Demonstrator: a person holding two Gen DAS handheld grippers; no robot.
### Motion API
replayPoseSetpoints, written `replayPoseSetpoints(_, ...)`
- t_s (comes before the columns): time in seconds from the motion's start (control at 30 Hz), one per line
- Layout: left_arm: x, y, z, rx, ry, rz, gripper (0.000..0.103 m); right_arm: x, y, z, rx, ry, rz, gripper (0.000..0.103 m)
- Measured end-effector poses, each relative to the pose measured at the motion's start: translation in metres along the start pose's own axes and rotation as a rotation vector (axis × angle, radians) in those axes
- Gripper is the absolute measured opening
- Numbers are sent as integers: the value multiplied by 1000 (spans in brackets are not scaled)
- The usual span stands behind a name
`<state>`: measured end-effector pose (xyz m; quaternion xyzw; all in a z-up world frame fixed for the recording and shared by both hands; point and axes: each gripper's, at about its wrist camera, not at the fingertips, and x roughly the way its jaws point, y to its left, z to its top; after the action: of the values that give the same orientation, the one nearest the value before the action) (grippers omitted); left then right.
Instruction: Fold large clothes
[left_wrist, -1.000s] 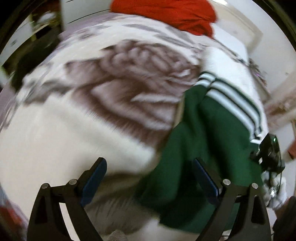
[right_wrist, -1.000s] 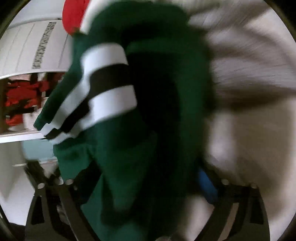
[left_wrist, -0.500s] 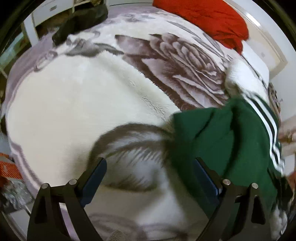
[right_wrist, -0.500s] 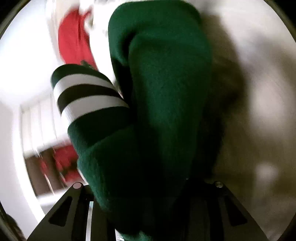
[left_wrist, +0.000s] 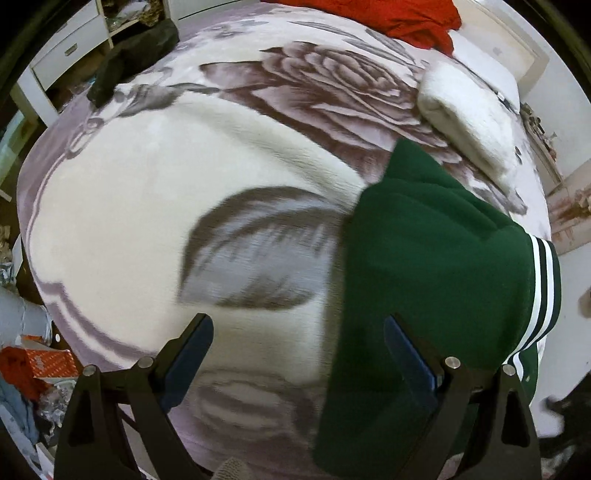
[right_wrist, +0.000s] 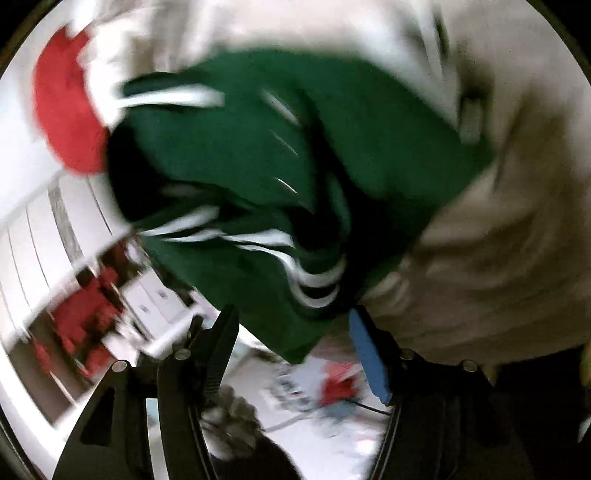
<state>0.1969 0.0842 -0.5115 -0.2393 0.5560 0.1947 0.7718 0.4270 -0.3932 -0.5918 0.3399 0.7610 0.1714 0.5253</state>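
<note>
My left tool (left_wrist: 297, 345) gapes empty above the bed (left_wrist: 155, 192); only the blurred right view shows my released right tool (right_wrist: 293, 326) beneath the green garment (right_wrist: 258, 147).

Matt green fleece garment (left_wrist: 436, 266) lies on a plush, fuzzy blanket (left_wrist: 147, 192).

Half a second ago clamped deep on the green garment (right_wrist: 295, 155); now right gripper (right_wrist: 295, 332) spread wide, cloth free between the fingers. In left view, garment (left_wrist: 436, 280) now lower and flatter on the blanket (left_wrist: 155, 206), folded white cloth (left_wrist: 469, 110) newly uncovered.
</note>
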Motion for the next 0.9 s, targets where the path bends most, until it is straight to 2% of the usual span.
replayPoseSetpoints(0.1, 4, -12, -3, -6, -10, -6, 95, -20, 63, 36, -286, -54, -82, 68)
replayPoseSetpoints(0.17, 6, -17, -4, 0, -12, 3, 95, -12, 101, 67, -368, -51, -41, 68)
replayPoseSetpoints(0.23, 8, -22, -6, 13, -19, 17, 95, 22, 137, 93, -440, 26, 40, 72)
replayPoseSetpoints(0.3, 9, -25, -8, 26, -31, 34, 95, 51, 160, 115, -435, 89, 10, 72)
replayPoseSetpoints(0.33, 10, -26, -8, 27, -30, 42, 95, 73, 166, 129, -427, 163, 11, 71)
replayPoseSetpoints(0.4, 9, -26, -9, 15, -35, 34, 94, 84, 171, 132, -406, 162, 5, 13)
replayPoseSetpoints(0.43, 8, -27, -10, 9, -35, 25, 94, 88, 174, 127, -416, 161, -11, 10)
replayPoseSetpoints(0.5, 6, -29, -12, 7, -40, 10, 95, 63, 178, 108, -453, 78, -16, 9)
replayPoseSetpoints(0.53, 5, -30, -13, 8, -42, 4, 95, 49, 184, 99, -478, 31, -11, 2)
replayPoseSetpoints(0.57, 5, -33, -14, 10, -40, -11, 95, 24, 191, 96, -493, -51, -29, 2)
replayPoseSetpoints(0.6, 6, -35, -15, 10, -40, -26, 95, 11, 194, 94, -486, -89, -28, 2)
replayPoseSetpoints(0.63, 5, -38, -16, 3, -62, -89, 96, -7, 194, 108, -470, -137, -43, 2)
replayPoseSetpoints(0.7, 5, -42, -15, -12, -92, -157, 96, -11, 190, 120, -464, -180, -132, 2)
replayPoseSetpoints(0.77, 13, -47, -10, -8, -56, -158, 95, 14, 180, 135, -467, -93, -249, 2)
replayPoseSetpoints(0.83, 26, -52, -11, 21, -25, -133, 95, 30, 168, 140, -440, -7, -264, 3)
replayPoseSetpoints(0.9, 37, -55, -16, 62, 10, -100, 95, 36, 165, 133, -439, 64, -234, 22)
